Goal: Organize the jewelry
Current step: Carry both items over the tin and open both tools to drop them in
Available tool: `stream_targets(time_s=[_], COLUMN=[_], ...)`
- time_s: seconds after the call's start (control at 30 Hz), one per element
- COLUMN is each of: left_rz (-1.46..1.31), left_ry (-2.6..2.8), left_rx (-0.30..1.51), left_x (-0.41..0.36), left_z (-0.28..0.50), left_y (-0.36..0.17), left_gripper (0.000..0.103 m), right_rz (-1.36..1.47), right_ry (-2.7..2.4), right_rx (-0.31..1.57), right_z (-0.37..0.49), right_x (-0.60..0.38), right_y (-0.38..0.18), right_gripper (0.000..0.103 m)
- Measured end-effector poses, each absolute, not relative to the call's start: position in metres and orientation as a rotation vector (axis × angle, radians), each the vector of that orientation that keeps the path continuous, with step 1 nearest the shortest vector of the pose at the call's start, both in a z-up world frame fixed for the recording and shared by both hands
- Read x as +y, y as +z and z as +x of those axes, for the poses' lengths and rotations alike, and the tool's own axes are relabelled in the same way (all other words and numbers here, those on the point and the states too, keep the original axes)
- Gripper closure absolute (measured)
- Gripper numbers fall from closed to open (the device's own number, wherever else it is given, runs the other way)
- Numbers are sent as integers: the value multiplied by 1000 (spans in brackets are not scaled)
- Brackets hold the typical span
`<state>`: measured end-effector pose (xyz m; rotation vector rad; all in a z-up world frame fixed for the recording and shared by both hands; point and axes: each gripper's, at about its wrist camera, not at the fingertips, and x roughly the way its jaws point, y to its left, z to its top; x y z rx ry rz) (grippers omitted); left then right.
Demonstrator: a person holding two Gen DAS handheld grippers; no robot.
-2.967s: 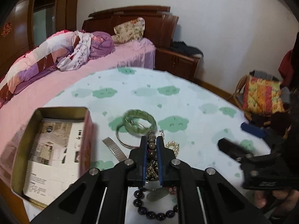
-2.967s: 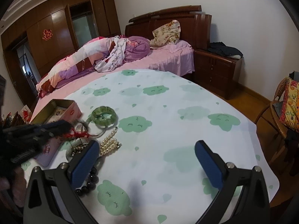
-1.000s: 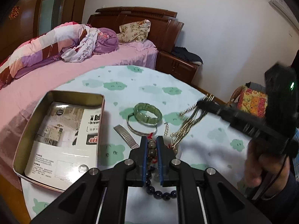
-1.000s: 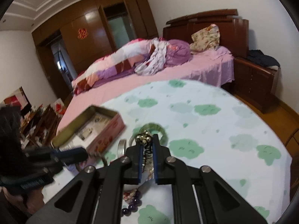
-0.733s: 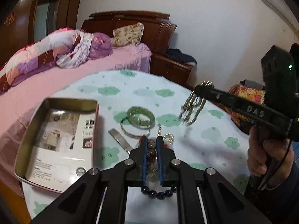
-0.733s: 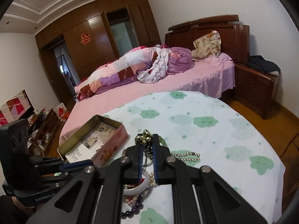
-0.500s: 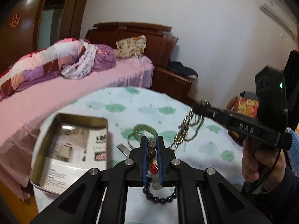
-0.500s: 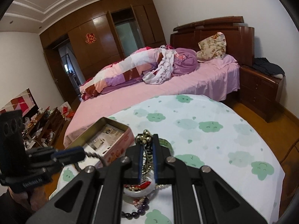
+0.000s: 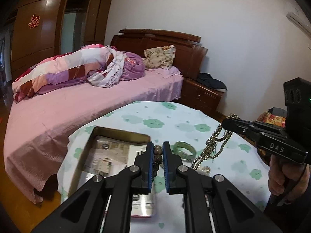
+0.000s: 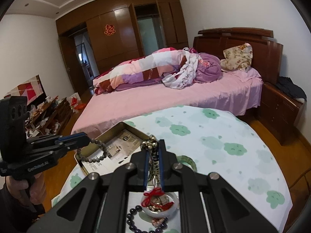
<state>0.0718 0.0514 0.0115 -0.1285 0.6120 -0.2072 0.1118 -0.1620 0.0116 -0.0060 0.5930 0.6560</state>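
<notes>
I have the left gripper [image 9: 157, 151] clamped on a brown bead bracelet [image 10: 93, 151], which hangs in a loop over the open tin box [image 9: 91, 147] at the left of the desk [image 9: 175, 120]; the right gripper [image 10: 153, 145] is closed on a brassy bead chain [image 9: 211, 147] that dangles in several strands, lower right in the left wrist view, above the desk and not over the box. My worry is the chain: judging by how loosely it hangs, a quick swing toward the box could snag it on the green bangle [image 9: 184, 151] lying just below it, or catch it on the box rim so that it spills half outside. The two grippers are near each other, so the strands could tangle with the bracelet if both go for the box together. In the right wrist view, bottom centre, a dark bead bracelet [image 10: 136, 219] and a white dish of trinkets [image 10: 161, 203] sit on the desk, yet to be sorted.
</notes>
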Motion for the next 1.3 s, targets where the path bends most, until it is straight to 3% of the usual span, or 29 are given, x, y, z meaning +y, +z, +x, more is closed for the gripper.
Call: stream_targets(time_s=[1.3], left_rz=[-125], left_ry=[-101], left_rx=[701], left_x=[101], left_z=[160], left_y=[-30], left_gripper=[95], right_rz=[-120], right_ry=[772], right_rx=[689], right_z=[169], right_x=[-50], right_y=[-21], right_gripper=[92])
